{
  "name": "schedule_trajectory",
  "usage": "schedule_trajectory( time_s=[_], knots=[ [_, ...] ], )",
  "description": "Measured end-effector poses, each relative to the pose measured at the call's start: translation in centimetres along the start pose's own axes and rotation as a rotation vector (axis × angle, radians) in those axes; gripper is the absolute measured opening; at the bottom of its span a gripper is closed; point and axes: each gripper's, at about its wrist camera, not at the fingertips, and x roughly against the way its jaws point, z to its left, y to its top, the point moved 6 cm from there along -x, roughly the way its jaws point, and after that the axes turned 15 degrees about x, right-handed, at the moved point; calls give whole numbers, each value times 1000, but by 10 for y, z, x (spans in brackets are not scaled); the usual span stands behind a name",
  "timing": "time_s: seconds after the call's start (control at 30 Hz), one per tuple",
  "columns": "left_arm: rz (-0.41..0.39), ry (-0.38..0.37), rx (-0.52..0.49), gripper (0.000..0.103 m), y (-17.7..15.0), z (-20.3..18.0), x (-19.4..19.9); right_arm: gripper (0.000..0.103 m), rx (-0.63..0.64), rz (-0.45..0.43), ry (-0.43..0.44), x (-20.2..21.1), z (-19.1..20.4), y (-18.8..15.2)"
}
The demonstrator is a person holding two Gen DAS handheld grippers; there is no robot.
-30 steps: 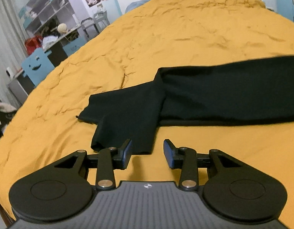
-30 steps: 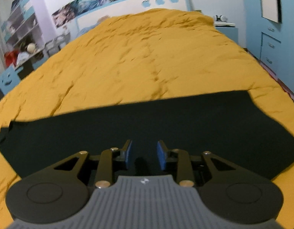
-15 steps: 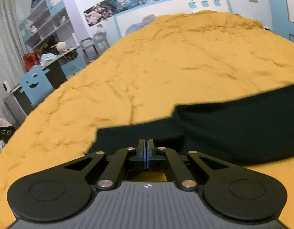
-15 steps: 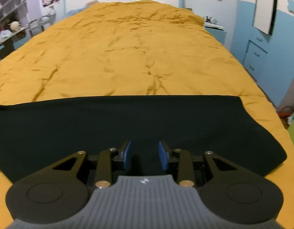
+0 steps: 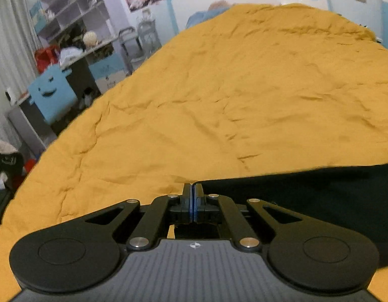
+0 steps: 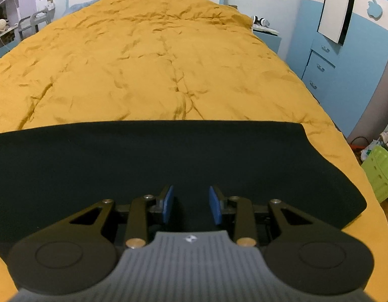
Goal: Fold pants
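Left wrist view: the left gripper point(image 5: 193, 202), open a second ago just short of the black pants' point(image 5: 307, 193) leg hem, has clamped fully shut with that dark cloth pinched at its tips and has carried it across the mustard duvet point(image 5: 219, 100). Judging by that, the fold is underway. The right gripper point(image 6: 190, 202) hovers part-open above the pants point(image 6: 143, 156), gripping nothing, on the duvet's near edge.
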Motion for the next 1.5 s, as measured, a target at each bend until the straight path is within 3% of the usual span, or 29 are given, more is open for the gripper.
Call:
schedule_trajectory(
  time_s=[0.2, 0.27, 0.4, 0.5, 0.57, 0.7, 0.77, 0.93, 1.13, 1.2, 1.27, 1.3, 1.5],
  knots=[
    [54, 19, -17, 2, 0, 5, -47, 28, 13, 1, -9, -1, 2, -4],
    [79, 48, -11, 13, -2, 8, -59, 28, 21, 0, -15, 0, 3, -4],
    [45, 72, 87, 16, 2, 29, -48, 28, 48, -11, -17, 6, 8, -3],
    [40, 30, 203, 19, 3, 47, -22, 28, 67, -11, -4, 15, 17, -6],
    [57, -26, 297, 28, -2, 59, -2, 29, 81, -9, 8, 23, 24, -8],
    [133, -130, 517, 34, -31, 80, 20, 31, 96, -15, 42, 41, 38, -15],
    [165, -167, 610, 42, -48, 86, 21, 31, 100, -17, 65, 49, 46, -19],
    [220, -200, 810, 47, -80, 98, 7, 32, 103, -13, 92, 65, 57, -31],
    [199, -186, 889, 47, -94, 92, -11, 39, 110, -9, 127, 88, 72, -44],
    [182, -175, 895, 38, -95, 91, -14, 40, 126, -12, 141, 95, 78, -47],
    [168, -171, 899, 14, -94, 91, -15, 41, 149, -17, 149, 100, 84, -49],
    [161, -170, 900, 7, -94, 91, -15, 41, 166, -17, 152, 101, 87, -50],
    [69, -181, 900, 4, -75, 94, -3, 42, 238, 23, 156, 97, 106, -57]
  ],
)
